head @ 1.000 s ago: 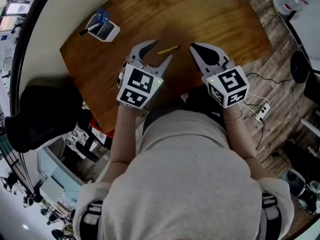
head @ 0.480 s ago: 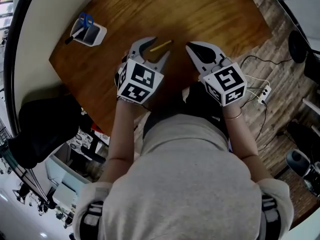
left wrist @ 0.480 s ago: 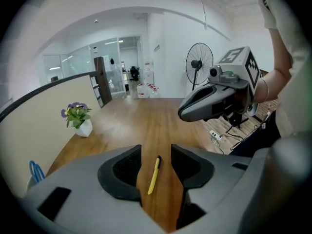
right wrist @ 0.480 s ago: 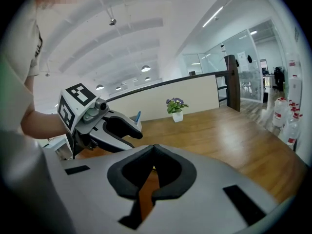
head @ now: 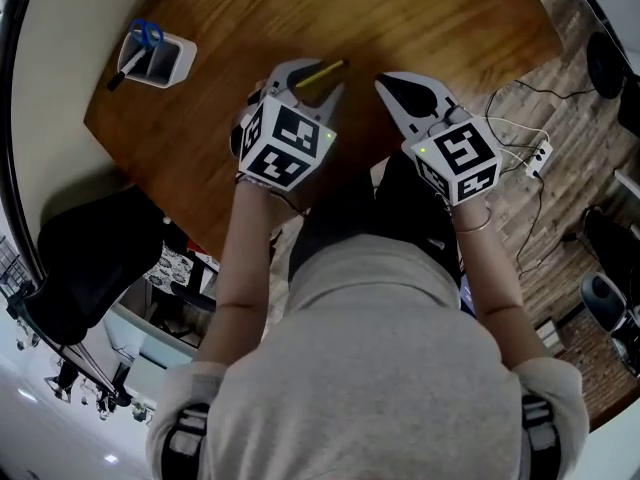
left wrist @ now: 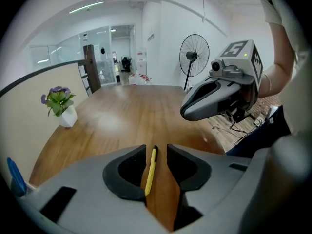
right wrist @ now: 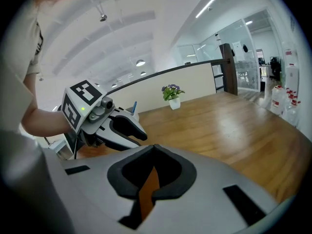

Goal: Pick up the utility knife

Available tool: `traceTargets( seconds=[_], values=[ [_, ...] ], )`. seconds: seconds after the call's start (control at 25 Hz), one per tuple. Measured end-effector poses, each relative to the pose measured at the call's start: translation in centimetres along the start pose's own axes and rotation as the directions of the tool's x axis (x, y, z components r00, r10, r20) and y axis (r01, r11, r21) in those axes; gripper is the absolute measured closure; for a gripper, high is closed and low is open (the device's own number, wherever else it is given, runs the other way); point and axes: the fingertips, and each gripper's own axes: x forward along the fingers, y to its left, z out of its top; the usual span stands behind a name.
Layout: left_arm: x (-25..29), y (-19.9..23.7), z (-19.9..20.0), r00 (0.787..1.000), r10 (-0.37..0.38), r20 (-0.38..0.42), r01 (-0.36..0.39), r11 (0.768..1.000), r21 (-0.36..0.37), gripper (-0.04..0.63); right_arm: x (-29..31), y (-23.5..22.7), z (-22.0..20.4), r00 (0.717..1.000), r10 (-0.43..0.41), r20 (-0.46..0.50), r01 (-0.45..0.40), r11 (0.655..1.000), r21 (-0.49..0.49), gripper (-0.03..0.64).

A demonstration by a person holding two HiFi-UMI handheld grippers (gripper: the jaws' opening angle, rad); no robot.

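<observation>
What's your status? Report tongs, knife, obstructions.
Left tongs open, just been closing, straddling knife on table. Right tongs shut, empty, off to the side. Nothing in the way.

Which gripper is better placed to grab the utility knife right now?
Left. The left gripper has the utility knife between its jaws, which have just been closing; the right gripper is shut and empty.

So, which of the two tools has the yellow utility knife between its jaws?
The left tool: the utility knife lies between its jaws, which have just been closing but do not clamp it yet. The right tool has its jaws together, empty.
</observation>
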Motion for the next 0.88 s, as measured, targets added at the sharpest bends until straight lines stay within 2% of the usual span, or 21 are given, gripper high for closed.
traceTargets(
  seconds=[0.44, 0.88],
  values=[
    [2.9, 0.9, -1.8, 0.997, -0.032, -0.063, 0.033, 0.999, 0.020, 0.449, 1.5, -0.7, -1.2, 1.000, -0.020, 0.001, 0.020, 0.999, 0.046, 0.604],
    [4.7, 0.7, -2.9, 0.995, -0.041, -0.092, 0.045, 0.998, 0.041, 0.509, 2.3, -0.6, -2.0, 1.000, -0.028, -0.001, 0.028, 0.997, 0.073, 0.604]
  ],
)
